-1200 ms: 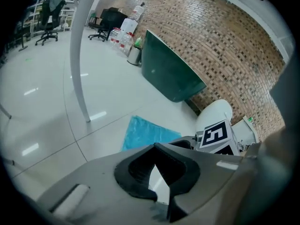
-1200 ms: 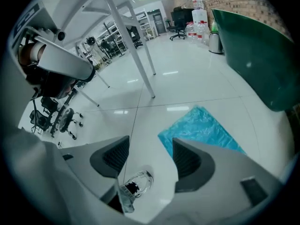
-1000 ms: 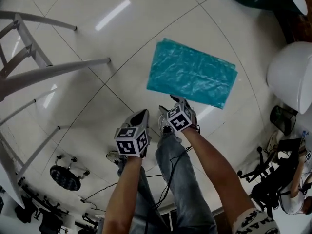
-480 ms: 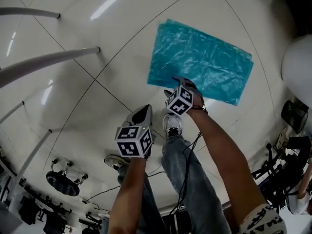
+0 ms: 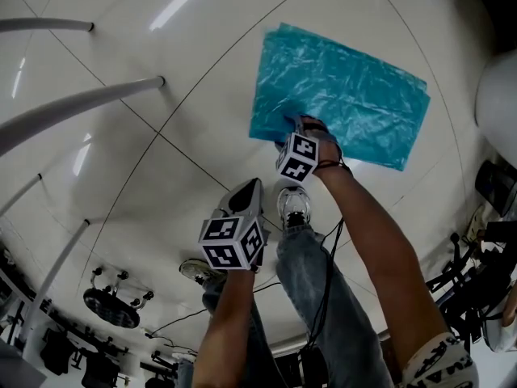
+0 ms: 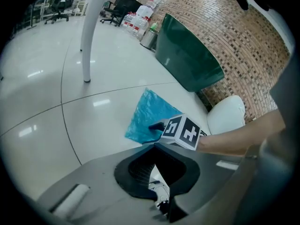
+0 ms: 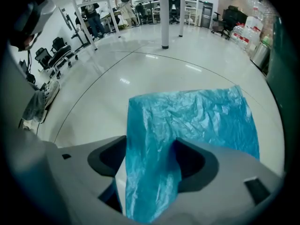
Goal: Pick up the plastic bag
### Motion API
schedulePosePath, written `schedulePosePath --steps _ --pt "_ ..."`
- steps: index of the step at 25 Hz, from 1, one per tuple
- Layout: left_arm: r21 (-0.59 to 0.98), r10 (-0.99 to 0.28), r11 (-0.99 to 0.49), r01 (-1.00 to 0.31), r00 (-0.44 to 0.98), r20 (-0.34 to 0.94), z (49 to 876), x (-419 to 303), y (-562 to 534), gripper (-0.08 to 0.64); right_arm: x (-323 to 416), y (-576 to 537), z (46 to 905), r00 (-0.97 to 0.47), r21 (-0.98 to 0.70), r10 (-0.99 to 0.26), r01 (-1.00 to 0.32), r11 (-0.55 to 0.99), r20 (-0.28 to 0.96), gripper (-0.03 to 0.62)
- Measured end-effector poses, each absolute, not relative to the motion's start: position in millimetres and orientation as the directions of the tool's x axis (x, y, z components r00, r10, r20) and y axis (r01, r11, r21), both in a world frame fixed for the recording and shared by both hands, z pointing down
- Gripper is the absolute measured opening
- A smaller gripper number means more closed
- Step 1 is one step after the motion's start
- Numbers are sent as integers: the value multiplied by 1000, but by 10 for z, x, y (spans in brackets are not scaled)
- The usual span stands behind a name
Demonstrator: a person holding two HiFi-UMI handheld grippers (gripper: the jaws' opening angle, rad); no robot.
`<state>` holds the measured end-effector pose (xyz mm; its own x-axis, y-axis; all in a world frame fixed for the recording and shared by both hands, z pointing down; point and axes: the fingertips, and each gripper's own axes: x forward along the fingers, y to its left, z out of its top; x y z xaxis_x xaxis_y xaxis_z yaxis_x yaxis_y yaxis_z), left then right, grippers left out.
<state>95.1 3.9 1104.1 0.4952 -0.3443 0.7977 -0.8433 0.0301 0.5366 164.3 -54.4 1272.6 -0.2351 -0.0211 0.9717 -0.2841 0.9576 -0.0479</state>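
Observation:
A teal plastic bag (image 5: 347, 95) lies flat on the glossy white floor. My right gripper (image 5: 295, 126) is down at the bag's near left corner. In the right gripper view that corner of the bag (image 7: 154, 163) rises as a crumpled fold between the two jaws of the right gripper (image 7: 150, 172), which are opening wide; the pads do not press on it. My left gripper (image 5: 249, 191) hangs back above the floor, its jaws together with nothing in them. From the left gripper view (image 6: 157, 172) the bag (image 6: 150, 114) and the right gripper (image 6: 157, 125) show ahead.
White table legs (image 5: 81, 103) slant across the left. A white round seat (image 6: 225, 114) and a dark green panel (image 6: 187, 55) stand beyond the bag. The person's shoe (image 5: 294, 204) is just behind the right gripper. A white pillar (image 7: 163, 13) stands farther off.
My right gripper has moved forward from the floor in front of the bag onto its near left corner. The left gripper has stayed behind, roughly where it was.

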Motion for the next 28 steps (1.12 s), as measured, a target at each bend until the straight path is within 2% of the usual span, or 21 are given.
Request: schedulePosePath --steps 7,10,12,13,14,15,18,20,24,28 --pt "532 -339 36 -846 490 803 11067 918 11 0 1642 -541 12701 -229 -49 -14 -268 962 973 340" --pt "529 -351 37 -848 485 801 11048 850 -39 0 1669 -508 12720 -245 -59 -17 -298 953 969 229" --pt "528 -355 33 -848 484 800 11032 811 -41 0 1708 -534 12733 -250 -67 -25 -355 932 968 200" --pt "528 -356 33 -849 483 800 11027 793 -37 0 1731 -578 12734 -248 -67 -34 -387 920 968 149" --pt "527 -357 35 -849 482 800 11026 779 -27 0 1755 -626 12735 -242 -65 -41 -413 908 969 17" --pt "528 -358 41 -849 481 801 11029 769 -10 0 1774 -659 12739 -235 -66 -40 -427 902 971 5" --pt "529 -353 62 -846 477 805 11025 760 62 0 1780 -678 12731 -224 -89 -17 -451 888 974 2" --pt "533 -354 66 -844 479 803 10942 782 87 0 1762 -752 12565 -273 -122 -28 -519 846 962 0" --pt "540 -383 70 -839 477 791 10553 758 67 0 1673 -923 11835 -414 -187 -135 -647 740 900 2" --pt "545 -437 38 -837 477 763 9981 771 -149 0 1663 -1052 10944 -537 -270 -251 -709 651 805 8"
